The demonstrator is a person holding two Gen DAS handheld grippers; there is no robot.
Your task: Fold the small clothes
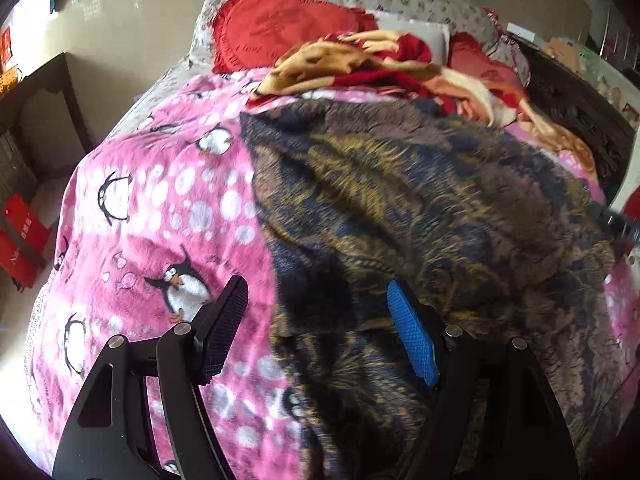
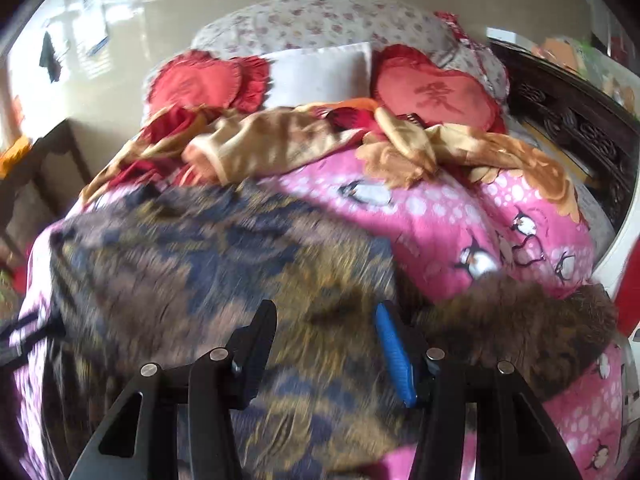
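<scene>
A fuzzy garment (image 1: pixel 400 200) patterned in dark blue, brown and gold lies spread over a pink penguin blanket (image 1: pixel 160 220) on a bed. My left gripper (image 1: pixel 316 292) hangs open above the garment's left edge, one finger over the pink blanket and the blue pad (image 1: pixel 412 340) over the cloth. In the right wrist view my right gripper (image 2: pixel 325 312) stands open over the middle of the same garment (image 2: pixel 200 260), with nothing pinched between its fingers. A brown furry part of the garment (image 2: pixel 520 320) stretches to the right across the pink blanket (image 2: pixel 460 220).
A crumpled gold and red blanket (image 2: pixel 280 136) lies behind the garment. Behind that are red heart cushions (image 2: pixel 432 92) and a floral pillow (image 2: pixel 320 20). Dark carved wood (image 2: pixel 568 120) runs along the bed's right side. A dark table (image 1: pixel 52 92) and a red box (image 1: pixel 20 236) stand on the left.
</scene>
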